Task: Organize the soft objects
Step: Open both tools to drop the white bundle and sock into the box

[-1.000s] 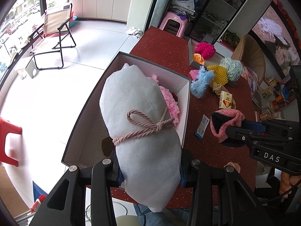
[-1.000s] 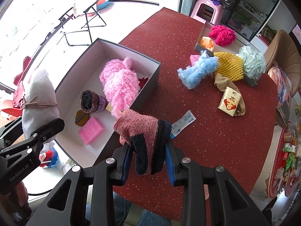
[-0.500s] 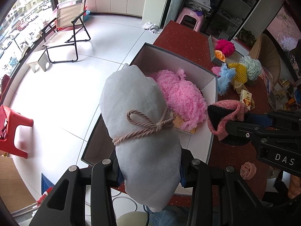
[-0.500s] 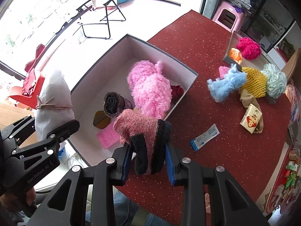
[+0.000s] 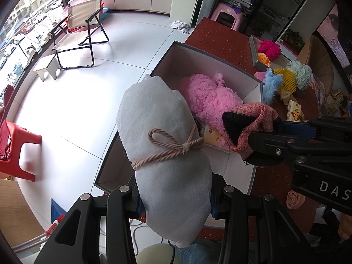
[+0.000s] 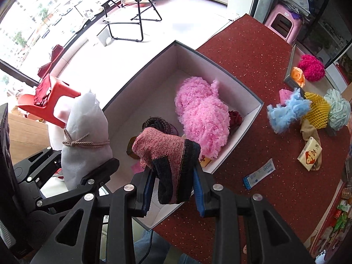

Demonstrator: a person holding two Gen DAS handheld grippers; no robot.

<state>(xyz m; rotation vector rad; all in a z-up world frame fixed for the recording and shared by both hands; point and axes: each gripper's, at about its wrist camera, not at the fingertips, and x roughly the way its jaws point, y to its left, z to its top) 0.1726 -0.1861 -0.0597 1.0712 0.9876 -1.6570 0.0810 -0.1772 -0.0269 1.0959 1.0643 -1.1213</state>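
My left gripper (image 5: 176, 200) is shut on a white foam bundle (image 5: 162, 145) tied with a pink cord, held above the near left edge of the open grey box (image 5: 211, 54). It also shows in the right wrist view (image 6: 85, 132). My right gripper (image 6: 172, 189) is shut on a pink and black knitted sock (image 6: 167, 158), held over the box's (image 6: 222, 66) near end. The sock also shows in the left wrist view (image 5: 244, 125). A fluffy pink item (image 6: 202, 114) and a dark rolled sock (image 6: 157, 123) lie in the box.
On the red table (image 6: 253, 44) to the right lie a blue fluffy piece (image 6: 286, 112), a yellow net (image 6: 316, 110), a pale green pouf (image 6: 337, 110), a tissue pack (image 6: 309, 154) and a small packet (image 6: 259, 173). A tray (image 6: 290, 74) holds a magenta pompom. A red stool (image 6: 50, 101) stands left.
Both grippers have moved left towards the box with their loads. The sock now hangs over the box's near end and the bundle over its left edge.
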